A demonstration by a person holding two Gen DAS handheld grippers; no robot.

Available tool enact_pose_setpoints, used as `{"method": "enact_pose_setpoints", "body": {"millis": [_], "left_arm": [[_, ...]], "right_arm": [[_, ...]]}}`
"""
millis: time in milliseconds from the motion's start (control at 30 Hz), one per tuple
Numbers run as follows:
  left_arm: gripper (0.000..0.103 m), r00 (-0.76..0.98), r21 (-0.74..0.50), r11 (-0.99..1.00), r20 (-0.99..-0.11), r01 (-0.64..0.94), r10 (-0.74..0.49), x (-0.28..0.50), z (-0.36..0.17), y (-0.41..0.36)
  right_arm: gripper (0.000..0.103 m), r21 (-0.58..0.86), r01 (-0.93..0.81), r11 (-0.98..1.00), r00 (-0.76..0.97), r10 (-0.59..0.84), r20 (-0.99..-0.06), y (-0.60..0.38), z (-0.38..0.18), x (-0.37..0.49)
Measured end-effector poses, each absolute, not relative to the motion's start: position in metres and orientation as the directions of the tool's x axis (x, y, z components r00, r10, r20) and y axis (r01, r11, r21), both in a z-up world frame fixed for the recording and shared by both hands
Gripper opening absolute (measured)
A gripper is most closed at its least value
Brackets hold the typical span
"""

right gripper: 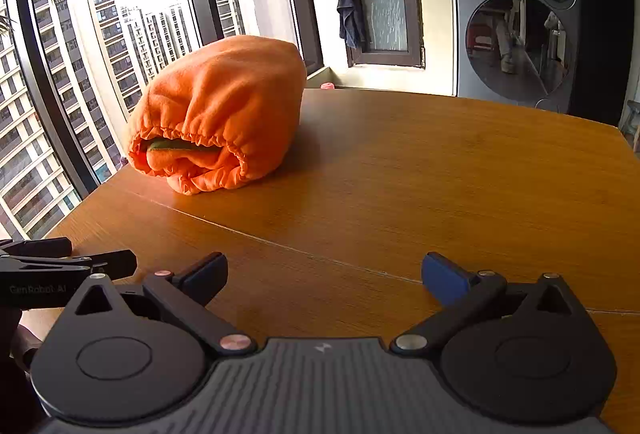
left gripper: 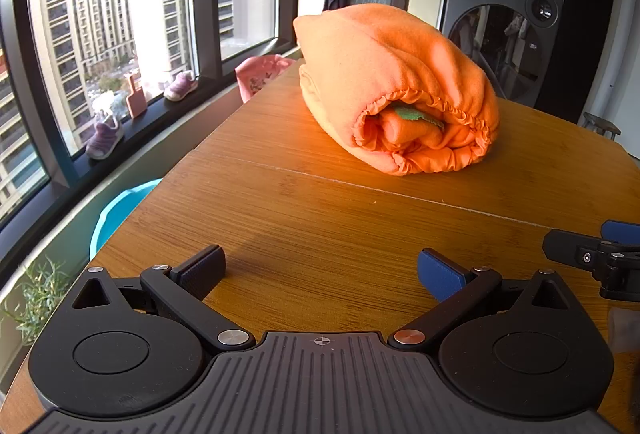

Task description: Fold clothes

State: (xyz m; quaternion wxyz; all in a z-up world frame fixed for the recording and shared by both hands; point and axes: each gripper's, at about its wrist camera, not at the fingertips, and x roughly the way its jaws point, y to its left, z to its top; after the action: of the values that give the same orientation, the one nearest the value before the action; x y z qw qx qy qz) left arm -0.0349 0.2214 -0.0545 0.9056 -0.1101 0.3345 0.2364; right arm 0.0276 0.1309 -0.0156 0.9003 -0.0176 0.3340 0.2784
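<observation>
Left wrist view: my left gripper (left gripper: 320,274) spread wide, empty, low over surface (left gripper: 304,218). Orange garment (left gripper: 384,81) bundled, well ahead near window side.

Right wrist view: my right gripper (right gripper: 324,278) also spread, empty. Risk: grabbing elastic hem (right gripper: 192,131) could unroll bundle or drag it off surface edge.

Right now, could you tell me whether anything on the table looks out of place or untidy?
Only mildly. The orange garment sits as a rounded, bulging bundle on the wooden table, not a flat fold, and a green scrap pokes from its gathered open end. Both tongs, left and right, are open and empty.
</observation>
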Motion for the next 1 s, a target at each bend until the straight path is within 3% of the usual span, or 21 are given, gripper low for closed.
{"method": "enact_pose_setpoints", "body": {"millis": [1000], "left_arm": [[0.103,0.663,-0.038,0.864,-0.658,-0.502,0.356,-0.0345,-0.0548,0.2208]], "right_arm": [[0.103,0.151,-0.517,0.843,0.621,0.490,-0.612,0.1260,-0.0161,0.0285]]}}
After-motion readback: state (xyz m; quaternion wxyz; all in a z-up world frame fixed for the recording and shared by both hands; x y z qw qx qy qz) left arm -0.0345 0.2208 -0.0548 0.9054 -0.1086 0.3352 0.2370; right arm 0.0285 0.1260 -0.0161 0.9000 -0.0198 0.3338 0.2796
